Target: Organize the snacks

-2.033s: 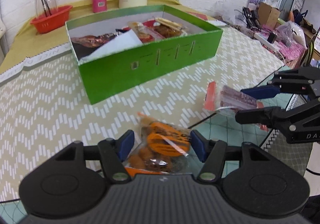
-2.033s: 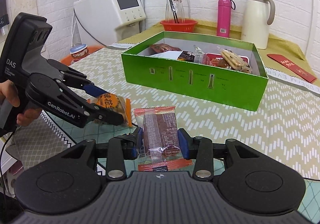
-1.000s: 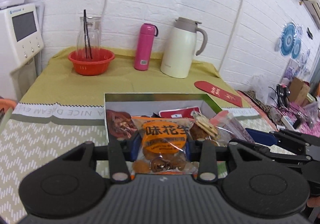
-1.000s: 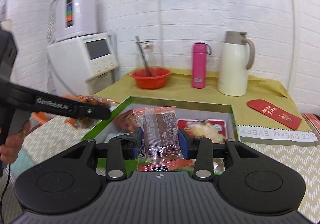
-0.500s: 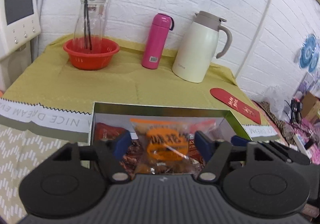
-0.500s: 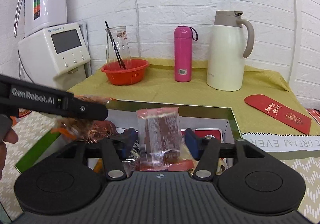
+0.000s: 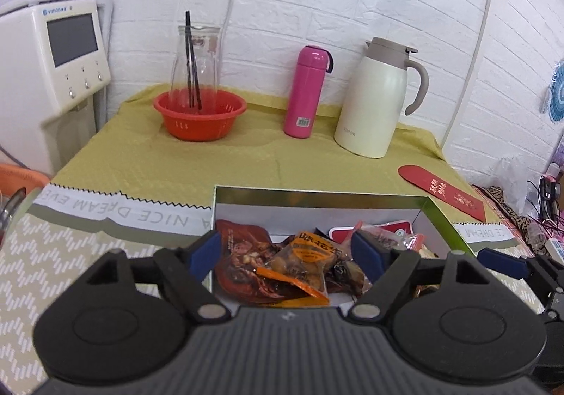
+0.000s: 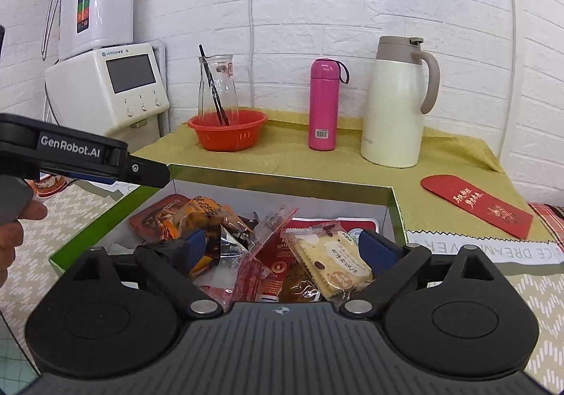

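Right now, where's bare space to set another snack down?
Bare yellow cloth between green box and pink bottle; more between orange basket and bottle. Inside the box is crowded, packets overlapping. Red envelope occupies the right.

— What has been altered since two seconds ago?

— Both packets, then clamped over the patterned tablecloth, have been carried over the green box (image 8: 88, 236) and let go. The jaws of the left gripper (image 7: 287, 252) have just been opening, and the orange peanut packet (image 7: 306, 262) is now seen lying loose among the snacks, touched by neither pad.

— And the other side?

— The right gripper (image 8: 280, 250) has likewise been spread wide. The clear red-edged packet (image 8: 261, 247) appears to have been dropped into the pile, though its exact resting place is hard to make out.
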`<state>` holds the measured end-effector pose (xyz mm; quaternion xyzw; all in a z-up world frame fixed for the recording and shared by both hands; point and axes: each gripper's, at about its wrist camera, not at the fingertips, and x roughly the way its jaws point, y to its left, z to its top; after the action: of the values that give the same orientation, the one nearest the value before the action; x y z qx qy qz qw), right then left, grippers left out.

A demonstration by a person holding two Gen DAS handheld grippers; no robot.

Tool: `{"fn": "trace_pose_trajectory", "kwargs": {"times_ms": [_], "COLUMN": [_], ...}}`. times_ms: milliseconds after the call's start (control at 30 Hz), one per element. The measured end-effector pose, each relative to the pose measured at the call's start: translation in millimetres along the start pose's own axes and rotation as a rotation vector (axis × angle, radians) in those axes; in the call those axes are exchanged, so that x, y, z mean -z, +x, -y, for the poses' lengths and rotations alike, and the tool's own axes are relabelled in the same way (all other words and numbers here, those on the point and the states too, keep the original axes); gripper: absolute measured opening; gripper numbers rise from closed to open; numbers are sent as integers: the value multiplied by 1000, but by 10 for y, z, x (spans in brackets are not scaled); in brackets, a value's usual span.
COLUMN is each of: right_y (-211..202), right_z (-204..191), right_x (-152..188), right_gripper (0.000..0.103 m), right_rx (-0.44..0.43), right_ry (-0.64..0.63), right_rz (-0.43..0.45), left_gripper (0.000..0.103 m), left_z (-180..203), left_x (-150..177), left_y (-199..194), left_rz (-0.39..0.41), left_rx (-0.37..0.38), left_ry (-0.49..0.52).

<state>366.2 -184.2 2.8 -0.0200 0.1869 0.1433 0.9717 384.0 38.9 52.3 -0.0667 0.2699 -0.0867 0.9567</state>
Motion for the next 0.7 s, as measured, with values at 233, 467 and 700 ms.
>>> {"fn": "trace_pose_trajectory", "kwargs": {"times_ms": [233,467,700], "right_y": [-710,-1377,-1684], "right_z": [37,31,-37], "right_x": [-4,260,526], "right_gripper": [103,103,103], "right_rx": [5,69,77], "right_ry": [42,37,46], "right_rz": [1,-45,-66], "left_gripper": [81,81,81], "left_z": [125,230,332], "left_x": [243,734,1073], "left_y": [-707,-1321,-1642], "left_rz": [60,-9,3], "left_rx": [-51,-98,-190], "left_ry": [71,159,194]}}
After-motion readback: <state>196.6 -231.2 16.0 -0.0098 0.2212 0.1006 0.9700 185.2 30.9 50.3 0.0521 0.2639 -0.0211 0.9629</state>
